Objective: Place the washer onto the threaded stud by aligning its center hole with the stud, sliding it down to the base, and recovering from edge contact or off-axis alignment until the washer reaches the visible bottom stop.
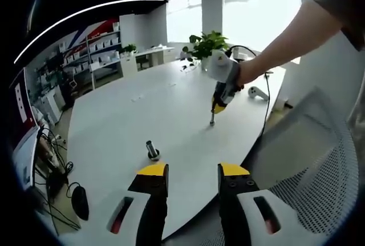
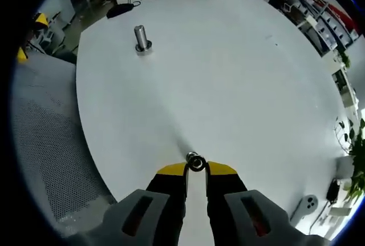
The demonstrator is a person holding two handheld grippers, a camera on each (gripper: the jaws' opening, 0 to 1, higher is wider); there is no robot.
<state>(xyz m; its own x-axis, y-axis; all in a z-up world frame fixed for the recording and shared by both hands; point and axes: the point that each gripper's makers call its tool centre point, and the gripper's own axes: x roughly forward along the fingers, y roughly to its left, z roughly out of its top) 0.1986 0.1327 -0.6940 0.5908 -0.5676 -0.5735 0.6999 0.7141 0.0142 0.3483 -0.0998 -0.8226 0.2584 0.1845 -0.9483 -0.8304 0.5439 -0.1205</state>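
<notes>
White tabletop (image 1: 171,103) runs through both views, pale and matte; in the left gripper view, going left to right, a dark mouse (image 1: 80,201) and a tangle of cables lie at the table's left edge, then the threaded stud (image 1: 152,150) stands upright on its flat base near the front rim, then the left gripper (image 1: 194,173) rises from the bottom with its 2 yellow-tipped jaws apart and nothing between them; further right the right gripper (image 1: 212,121) points down at the table, held by a person's hand (image 1: 242,75), well apart from the stud; a mesh chair back (image 1: 319,172) sits at the far right; a potted plant (image 1: 206,45) stands at the table's far side.

In the right gripper view, the chair mesh (image 2: 45,132) lies at the left; the stud (image 2: 141,39) stands upright near the upper left of the table; the right gripper's jaws are clamped on the washer (image 2: 195,161), a small metal ring pinched at their tips, just above the tabletop and well apart from the stud; a white controller (image 2: 307,205) rests at the lower right.
</notes>
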